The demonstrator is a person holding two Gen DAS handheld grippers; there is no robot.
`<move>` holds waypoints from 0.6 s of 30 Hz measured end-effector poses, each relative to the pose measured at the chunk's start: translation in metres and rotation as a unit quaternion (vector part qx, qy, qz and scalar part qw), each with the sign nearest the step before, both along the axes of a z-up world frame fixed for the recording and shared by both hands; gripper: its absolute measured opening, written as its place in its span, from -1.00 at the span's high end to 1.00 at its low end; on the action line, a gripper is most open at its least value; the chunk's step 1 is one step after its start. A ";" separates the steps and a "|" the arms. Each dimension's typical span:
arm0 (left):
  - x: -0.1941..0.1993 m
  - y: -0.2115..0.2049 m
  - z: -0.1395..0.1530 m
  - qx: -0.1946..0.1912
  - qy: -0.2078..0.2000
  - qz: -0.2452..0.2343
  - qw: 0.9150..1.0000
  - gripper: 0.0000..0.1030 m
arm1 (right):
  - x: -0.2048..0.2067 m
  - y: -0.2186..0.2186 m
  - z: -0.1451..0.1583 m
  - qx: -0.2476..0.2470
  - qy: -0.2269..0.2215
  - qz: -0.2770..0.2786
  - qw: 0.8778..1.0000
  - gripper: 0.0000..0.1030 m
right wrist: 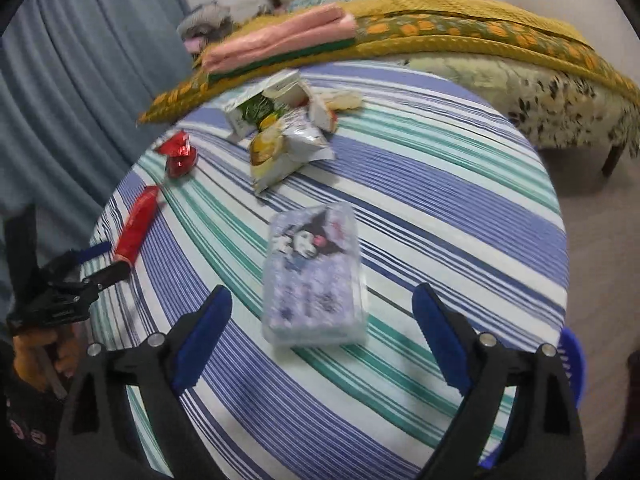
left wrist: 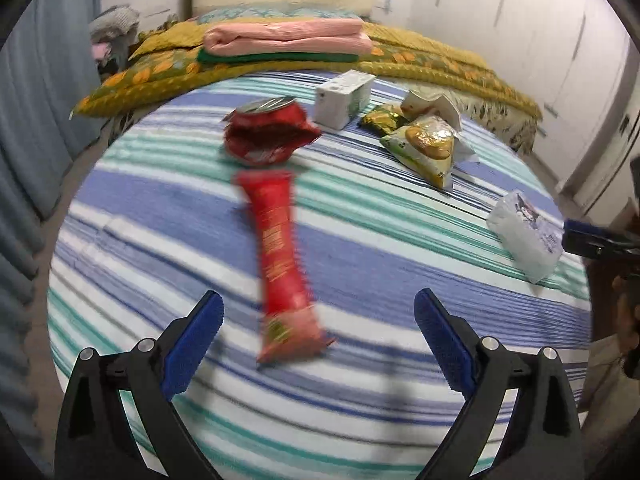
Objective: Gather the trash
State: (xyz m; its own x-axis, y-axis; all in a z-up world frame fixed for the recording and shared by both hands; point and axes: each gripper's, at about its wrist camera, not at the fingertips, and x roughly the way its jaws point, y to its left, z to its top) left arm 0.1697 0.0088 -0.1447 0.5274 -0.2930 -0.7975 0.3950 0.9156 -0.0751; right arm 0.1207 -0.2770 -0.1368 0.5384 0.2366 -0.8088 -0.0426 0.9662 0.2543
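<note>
Item: red wrapper [left wrist: 282, 256], long, crinkly, light; it lies on the striped desk [left wrist: 400, 216] ahead of your left hand-held gripper [left wrist: 319, 338], jaws released. Pinch it mid-length. Item: soft tissue pack [right wrist: 314, 276], slippery film, before your right hand-held gripper [right wrist: 322, 336], also released. Take it across the narrow sides.

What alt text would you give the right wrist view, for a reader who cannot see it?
The open right hand-held gripper hovers over a clear tissue pack with a cartoon print, lying on a striped tablecloth. Farther back lie snack wrappers and a crushed red can; the left hand-held gripper is near a red wrapper.
</note>
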 end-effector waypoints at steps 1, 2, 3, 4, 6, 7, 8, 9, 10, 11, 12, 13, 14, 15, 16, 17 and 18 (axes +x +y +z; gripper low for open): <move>0.003 -0.005 0.000 0.008 -0.002 0.000 1.000 -0.84 | 0.007 0.006 -0.001 -0.011 0.010 0.007 1.000 -0.73; 0.009 -0.008 -0.002 0.017 0.001 0.005 1.000 -0.84 | 0.016 0.014 -0.004 -0.032 0.024 0.013 0.999 -0.73; 0.013 -0.009 -0.004 0.024 0.006 0.012 1.000 -0.84 | 0.017 0.018 -0.005 -0.044 0.031 0.016 0.998 -0.73; 0.020 -0.008 -0.007 0.031 0.013 0.025 0.999 -0.84 | 0.022 0.023 -0.007 -0.056 0.037 0.020 0.998 -0.73; 0.028 0.001 -0.010 0.028 0.025 0.040 0.998 -0.84 | 0.031 0.033 -0.010 -0.090 0.049 0.026 0.994 -0.73; 0.030 0.005 -0.011 0.030 0.030 0.047 0.998 -0.80 | 0.034 0.036 -0.012 -0.105 0.052 0.026 0.993 -0.73; 0.032 0.009 -0.012 0.032 0.034 0.054 0.997 -0.75 | 0.034 0.038 -0.012 -0.112 0.053 0.026 0.992 -0.72; 0.034 0.014 -0.014 0.030 0.039 0.059 0.997 -0.66 | 0.035 0.040 -0.012 -0.121 0.056 0.028 0.991 -0.60; 0.035 0.019 -0.014 0.021 0.046 0.061 0.997 -0.57 | 0.035 0.042 -0.013 -0.124 0.057 0.029 0.990 -0.48; 0.035 0.021 -0.014 0.014 0.049 0.061 0.997 -0.54 | 0.035 0.042 -0.013 -0.129 0.058 0.028 0.990 -0.29; 0.035 0.022 -0.014 0.009 0.049 0.058 0.997 -0.44 | 0.035 0.042 -0.012 -0.130 0.058 0.026 0.989 -0.20; 0.035 0.020 -0.014 0.013 0.048 0.054 0.997 -0.26 | 0.034 0.040 -0.011 -0.124 0.057 0.025 0.990 -0.20; 0.035 0.019 -0.014 0.018 0.046 0.051 0.997 -0.15 | 0.032 0.038 -0.010 -0.115 0.055 0.025 0.992 -0.20; 0.036 0.016 -0.013 0.021 0.044 0.047 0.998 0.05 | 0.031 0.038 -0.009 -0.112 0.053 0.024 0.992 -0.20; 0.036 0.014 -0.012 0.016 0.042 0.042 0.998 0.37 | 0.028 0.037 -0.007 -0.111 0.050 0.023 0.992 -0.20; 0.035 0.013 -0.011 0.012 0.043 0.039 0.998 0.47 | 0.025 0.035 -0.005 -0.109 0.046 0.022 0.993 -0.20; 0.035 0.011 -0.010 0.013 0.042 0.039 0.998 0.55 | 0.023 0.033 -0.003 -0.105 0.042 0.021 0.993 -0.20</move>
